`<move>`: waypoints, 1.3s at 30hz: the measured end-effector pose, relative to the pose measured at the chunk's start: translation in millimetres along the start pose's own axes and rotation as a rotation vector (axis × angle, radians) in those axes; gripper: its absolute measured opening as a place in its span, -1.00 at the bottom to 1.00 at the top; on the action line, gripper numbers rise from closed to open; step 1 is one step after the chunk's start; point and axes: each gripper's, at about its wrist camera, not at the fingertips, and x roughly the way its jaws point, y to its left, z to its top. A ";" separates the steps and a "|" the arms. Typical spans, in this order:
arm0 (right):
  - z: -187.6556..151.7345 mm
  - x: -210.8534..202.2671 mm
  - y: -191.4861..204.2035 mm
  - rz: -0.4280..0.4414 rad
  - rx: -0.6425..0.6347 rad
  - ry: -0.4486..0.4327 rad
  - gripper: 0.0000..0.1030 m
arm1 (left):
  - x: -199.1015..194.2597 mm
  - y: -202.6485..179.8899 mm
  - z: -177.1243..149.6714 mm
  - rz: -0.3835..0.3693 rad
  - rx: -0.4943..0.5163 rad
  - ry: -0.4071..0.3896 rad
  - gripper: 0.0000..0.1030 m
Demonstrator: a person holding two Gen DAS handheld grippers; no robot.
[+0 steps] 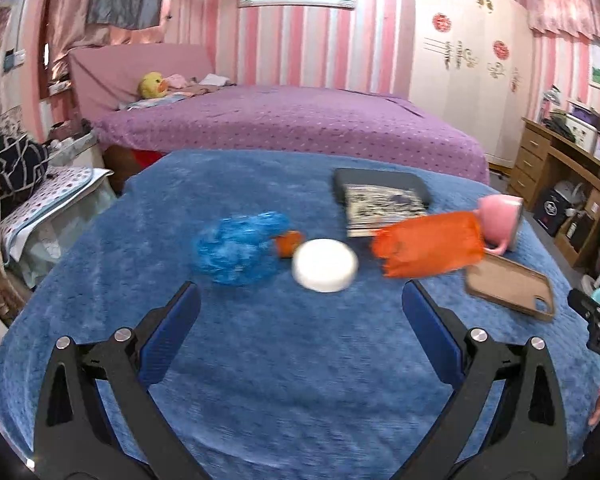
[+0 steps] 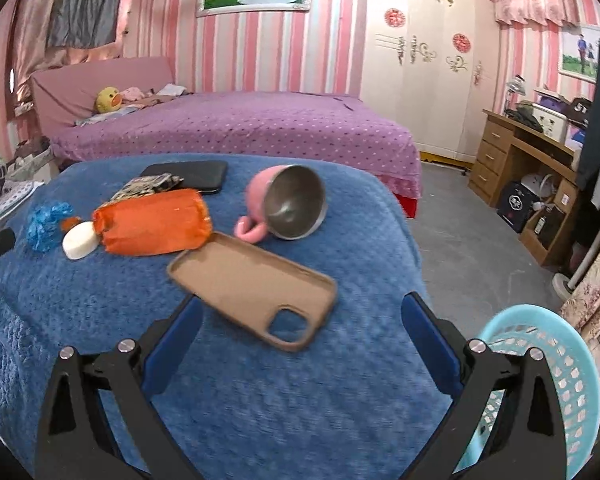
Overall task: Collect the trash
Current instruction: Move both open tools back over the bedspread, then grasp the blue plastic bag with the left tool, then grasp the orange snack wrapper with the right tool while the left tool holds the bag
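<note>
Crumpled blue bag (image 1: 238, 250), orange scrap (image 1: 288, 243) and orange wrapper (image 1: 428, 245) lie mid-table beside a white puck (image 1: 325, 265). Left gripper (image 1: 300, 304) and right gripper (image 2: 302, 314) hover, fingers spread, empty. A teal basket (image 2: 564, 364) stands off the table's (image 2: 100, 320) right edge.

Orange wrapper (image 2: 152, 222) – pink cup (image 2: 286, 202) – blue blanket (image 2: 280, 392)
</note>
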 end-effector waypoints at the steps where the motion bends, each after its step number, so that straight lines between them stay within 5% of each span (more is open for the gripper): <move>1: 0.1 1.8 5.9 0.005 -0.008 0.003 0.89 | 3.0 7.2 -0.2 0.006 -0.008 0.008 0.89; 8: 4.5 16.1 32.6 0.010 -0.078 0.018 0.89 | 23.9 32.4 -5.0 0.050 0.010 0.069 0.89; 18: 12.4 40.1 33.7 0.014 -0.071 0.048 0.89 | 52.1 19.0 1.2 0.070 0.061 0.102 0.89; 24: 19.0 47.8 31.9 0.022 -0.059 0.048 0.89 | 74.6 50.4 15.3 0.078 -0.053 0.123 0.84; 30: 24.7 57.8 29.7 0.044 -0.038 0.059 0.89 | 100.4 54.6 21.4 0.061 -0.086 0.161 0.48; 32: 25.5 61.7 32.7 0.063 -0.032 0.065 0.89 | 106.2 51.0 22.0 0.047 -0.072 0.167 0.02; 35: 22.8 65.7 43.0 0.081 -0.063 0.074 0.89 | 107.9 51.9 22.2 0.014 -0.080 0.175 -0.41; 39: 19.6 62.3 56.7 0.100 -0.095 0.072 0.89 | 90.4 58.7 24.8 0.035 -0.069 0.143 -0.51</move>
